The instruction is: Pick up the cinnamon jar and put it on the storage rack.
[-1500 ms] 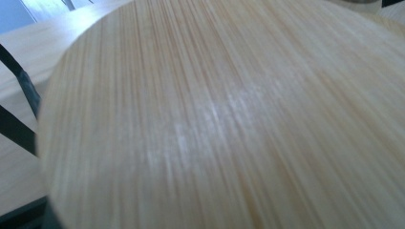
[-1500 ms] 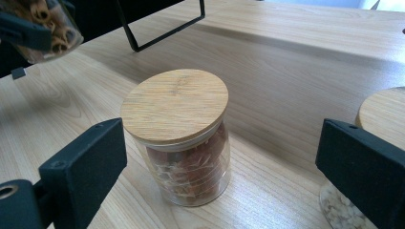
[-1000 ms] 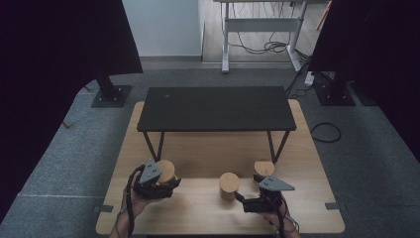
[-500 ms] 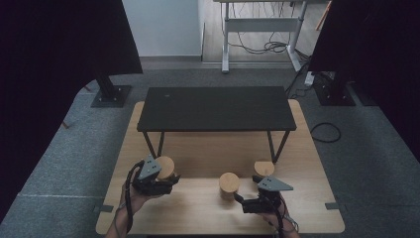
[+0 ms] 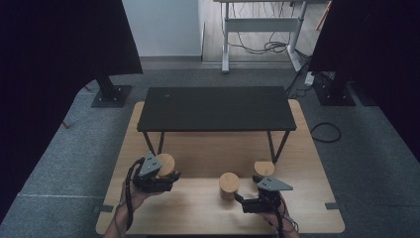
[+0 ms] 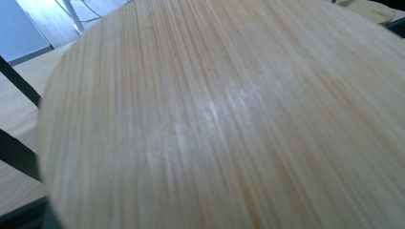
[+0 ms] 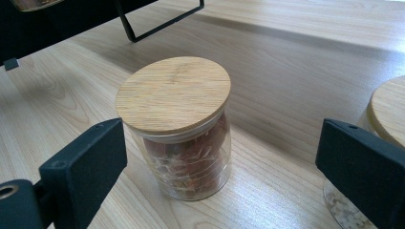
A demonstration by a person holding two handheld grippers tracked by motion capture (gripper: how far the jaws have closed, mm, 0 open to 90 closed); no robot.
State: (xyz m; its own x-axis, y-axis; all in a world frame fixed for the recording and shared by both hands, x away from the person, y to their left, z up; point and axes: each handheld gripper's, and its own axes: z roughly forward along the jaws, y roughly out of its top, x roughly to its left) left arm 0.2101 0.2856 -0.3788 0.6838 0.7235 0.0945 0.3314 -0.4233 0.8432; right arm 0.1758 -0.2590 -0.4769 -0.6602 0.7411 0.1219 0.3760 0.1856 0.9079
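Left claw (image 5: pixel 168 174) nudged its jar (image 5: pixel 165 163) along wooden table (image 5: pixel 198 213).

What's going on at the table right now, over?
Left gripper shut on left jar. Right gripper open, aimed at middle jar, not touching. Third jar close beside one jaw.

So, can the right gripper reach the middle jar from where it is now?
Probably yes: the right gripper is open, and the middle jar stands upright just ahead between its fingers, nothing in the way.
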